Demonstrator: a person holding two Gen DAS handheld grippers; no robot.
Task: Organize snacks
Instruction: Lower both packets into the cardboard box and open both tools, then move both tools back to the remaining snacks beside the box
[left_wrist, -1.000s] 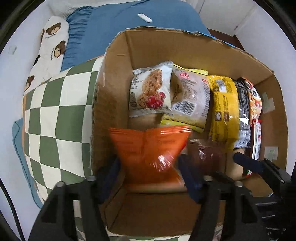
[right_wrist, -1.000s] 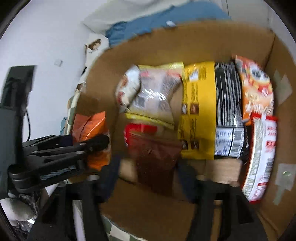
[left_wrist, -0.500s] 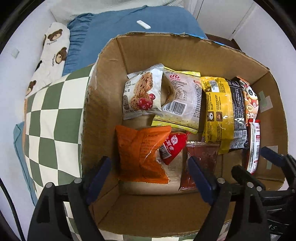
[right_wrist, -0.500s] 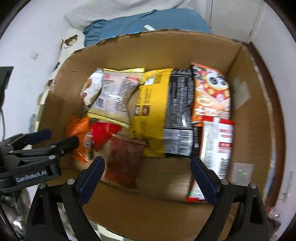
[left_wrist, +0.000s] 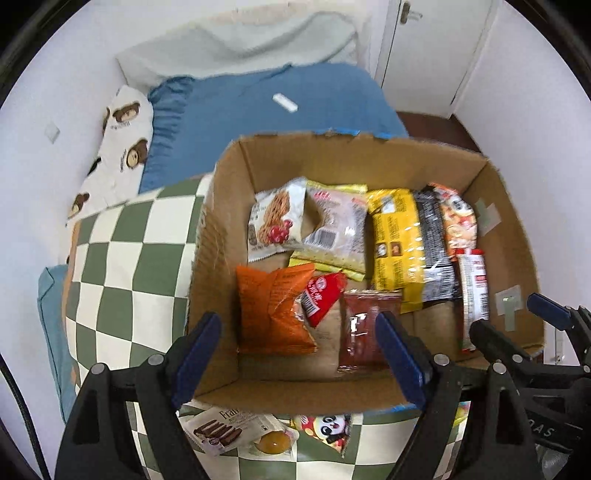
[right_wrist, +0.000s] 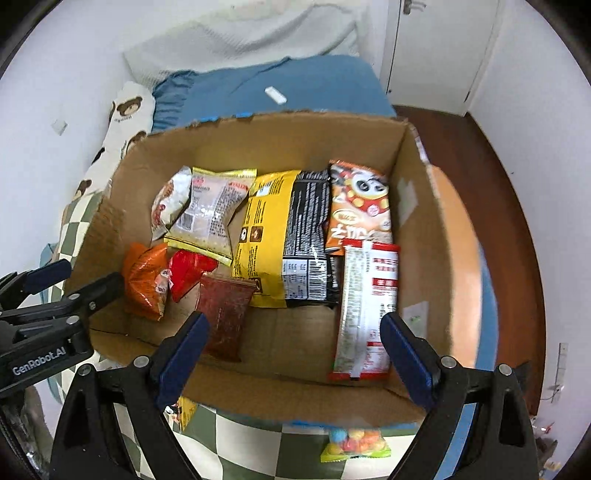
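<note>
A green-and-white checked blanket (left_wrist: 122, 266) is covering the bed, with a blue pillow (left_wrist: 266, 107) and a bear-print pillow (left_wrist: 122, 147) lying beyond it against white walls, and a white door (left_wrist: 436, 48) standing at the far right. The cardboard box (right_wrist: 280, 140) is sitting on the blanket. Both tongs — the left gripper (left_wrist: 299, 354) and the right gripper (right_wrist: 293, 354) — are hanging wide and empty above it, having just been opening. The orange packet (left_wrist: 273, 310) and the dark red packet (right_wrist: 225, 314), gripped a second ago, are now lying on the box floor
</note>
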